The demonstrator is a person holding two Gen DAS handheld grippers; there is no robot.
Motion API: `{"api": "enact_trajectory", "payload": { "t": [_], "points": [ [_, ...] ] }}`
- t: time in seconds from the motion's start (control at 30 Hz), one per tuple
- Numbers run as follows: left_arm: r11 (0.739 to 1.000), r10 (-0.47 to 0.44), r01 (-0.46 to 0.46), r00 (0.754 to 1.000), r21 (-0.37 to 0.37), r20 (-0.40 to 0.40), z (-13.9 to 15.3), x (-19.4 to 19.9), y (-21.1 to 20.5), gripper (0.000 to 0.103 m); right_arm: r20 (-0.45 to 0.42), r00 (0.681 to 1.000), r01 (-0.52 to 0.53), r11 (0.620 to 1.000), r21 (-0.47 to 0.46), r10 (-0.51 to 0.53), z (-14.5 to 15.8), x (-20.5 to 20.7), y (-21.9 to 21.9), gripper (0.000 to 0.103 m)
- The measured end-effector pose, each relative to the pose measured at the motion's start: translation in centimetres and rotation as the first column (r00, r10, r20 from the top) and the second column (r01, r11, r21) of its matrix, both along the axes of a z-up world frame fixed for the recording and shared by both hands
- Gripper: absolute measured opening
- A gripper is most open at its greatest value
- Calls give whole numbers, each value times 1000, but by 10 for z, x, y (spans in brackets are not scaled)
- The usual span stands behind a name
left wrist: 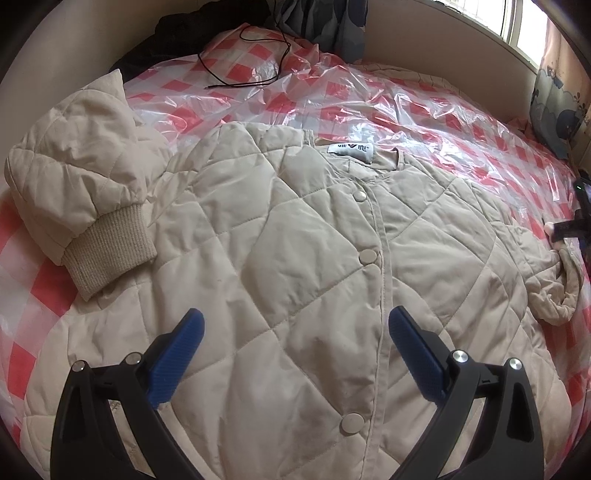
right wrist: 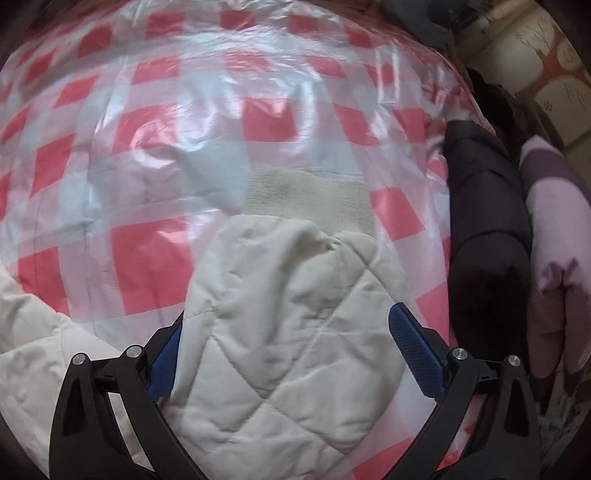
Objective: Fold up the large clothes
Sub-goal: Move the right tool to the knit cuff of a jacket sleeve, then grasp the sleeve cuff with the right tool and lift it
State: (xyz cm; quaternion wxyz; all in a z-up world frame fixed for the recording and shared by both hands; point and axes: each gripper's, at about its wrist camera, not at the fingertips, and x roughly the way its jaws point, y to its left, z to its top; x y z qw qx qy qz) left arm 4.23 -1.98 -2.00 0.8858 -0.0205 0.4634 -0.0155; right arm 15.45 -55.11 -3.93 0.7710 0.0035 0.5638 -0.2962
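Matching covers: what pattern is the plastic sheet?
Red-and-white checks on the sheet, clearest in the left wrist view.

Sunlit window [left wrist: 524, 26] above checkered bedcover [left wrist: 369, 107]

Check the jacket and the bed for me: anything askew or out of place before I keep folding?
The beige quilted jacket lies front up and snapped shut, but its sleeves don't match: one sleeve is bunched back on itself beside the chest, the other sleeve lies straight out over the checked plastic sheet. A loose black cable lies on the sheet beyond the collar.
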Motion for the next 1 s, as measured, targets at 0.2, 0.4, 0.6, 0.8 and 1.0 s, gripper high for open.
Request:
{"api": "enact_trajectory", "payload": {
  "t": [0.2, 0.4, 0.6, 0.8, 1.0],
  "points": [
    [1000, 5, -5, 1000, -23, 4, 2, -1, 2, 96, 361, 859, 268, 919, 289, -364, 41, -180, -70, 97],
    [1000, 0, 0, 1000, -11, -6, -1, -2, -2, 96, 459, 720, 253, 813, 525, -521, 32, -309, -84, 97],
    [1000, -11, 11, 1000, 15, -14, -6, -2, -9, 96, 486, 687, 41, 697, 716, -540, 31, -283, -100, 97],
    [1000, -11, 11, 1000, 18, -25, -10, 0, -10, 96, 466, 658, -11, 612, 791, -591, 19, -269, -111, 97],
    [1000, -15, 16, 1000, 21, -25, -11, 1, -11, 96, 466, 674, 32, 653, 756, -573, 11, -255, -122, 13]
  ]
}}
